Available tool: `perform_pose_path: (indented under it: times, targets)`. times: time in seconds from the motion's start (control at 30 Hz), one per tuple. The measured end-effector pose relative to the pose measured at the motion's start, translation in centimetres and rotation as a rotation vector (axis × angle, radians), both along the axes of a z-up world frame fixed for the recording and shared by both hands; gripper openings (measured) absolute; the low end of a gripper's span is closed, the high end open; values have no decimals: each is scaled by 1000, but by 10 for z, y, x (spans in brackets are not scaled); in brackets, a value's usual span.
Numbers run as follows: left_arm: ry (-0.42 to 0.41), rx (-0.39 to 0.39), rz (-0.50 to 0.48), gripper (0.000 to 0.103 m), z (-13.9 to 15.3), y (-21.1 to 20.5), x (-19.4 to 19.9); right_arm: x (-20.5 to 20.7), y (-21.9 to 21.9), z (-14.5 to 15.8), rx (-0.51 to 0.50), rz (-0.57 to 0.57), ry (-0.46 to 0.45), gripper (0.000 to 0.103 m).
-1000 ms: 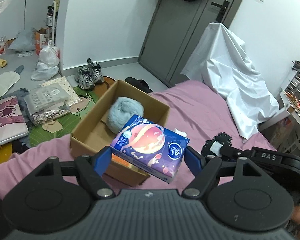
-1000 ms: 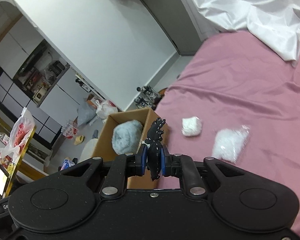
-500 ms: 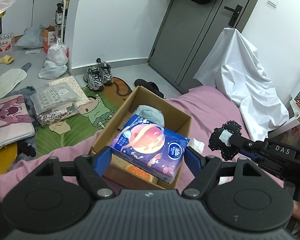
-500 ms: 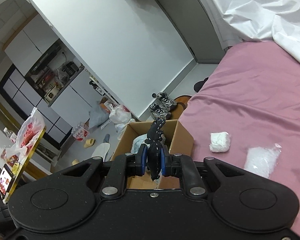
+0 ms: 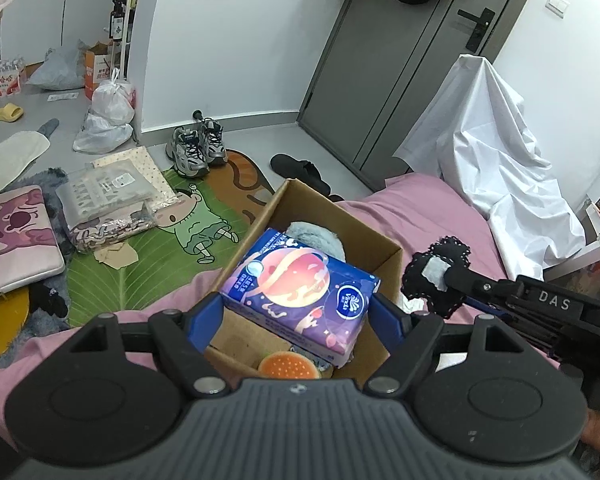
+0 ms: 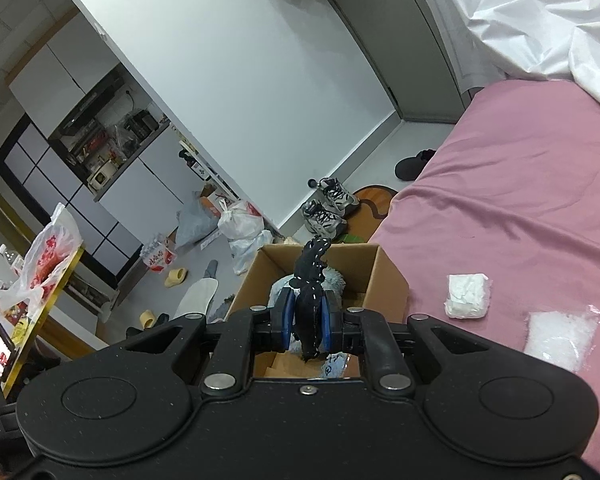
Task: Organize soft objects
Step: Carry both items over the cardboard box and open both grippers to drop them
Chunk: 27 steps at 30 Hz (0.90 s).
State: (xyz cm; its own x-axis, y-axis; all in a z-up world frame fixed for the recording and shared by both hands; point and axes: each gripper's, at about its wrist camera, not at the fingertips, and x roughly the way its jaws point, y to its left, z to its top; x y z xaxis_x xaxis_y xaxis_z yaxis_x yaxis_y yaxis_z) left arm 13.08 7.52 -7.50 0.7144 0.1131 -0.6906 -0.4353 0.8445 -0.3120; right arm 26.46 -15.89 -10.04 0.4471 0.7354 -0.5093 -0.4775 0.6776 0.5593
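**Both grippers loaded above the box**

A cardboard box (image 5: 384, 268) sat at the edge of the pink bed (image 6: 520, 208), already holding a grey-blue plush (image 5: 320, 236) and an orange burger toy (image 5: 287, 366). On the bed to the right lay a white wad (image 6: 468, 295) and a clear bag (image 6: 562, 338), well clear of the box. Shoes (image 5: 198, 150) and bags cluttered the floor beyond. The left gripper (image 5: 298, 312) clamped a tissue pack (image 5: 300, 294) over the box opening. The right gripper (image 6: 307, 320) pinched a black lace piece (image 6: 310, 280) tightly above the box.
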Motion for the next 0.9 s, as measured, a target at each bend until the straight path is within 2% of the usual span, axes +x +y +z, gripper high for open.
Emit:
perform_pose_path:
  times: [0.47,0.7,0.83,0.87,0.9]
  targets:
    - [79,24,4,78,-22,6,30,18,21,-11,-18,3,37,15]
    - [86,19,8,80,-25,8,36,22,23,-14,-25,9,42,15]
    - [93,40,8,81,-23,4,36,20,22,-12,-15,0,33,24]
    - [95,41,11,81,-23,4,35,20,22,-12,-11,10,37,28]
    - [96,41,15,81,-22,3,34,18,21,-11,-6,13,37,36]
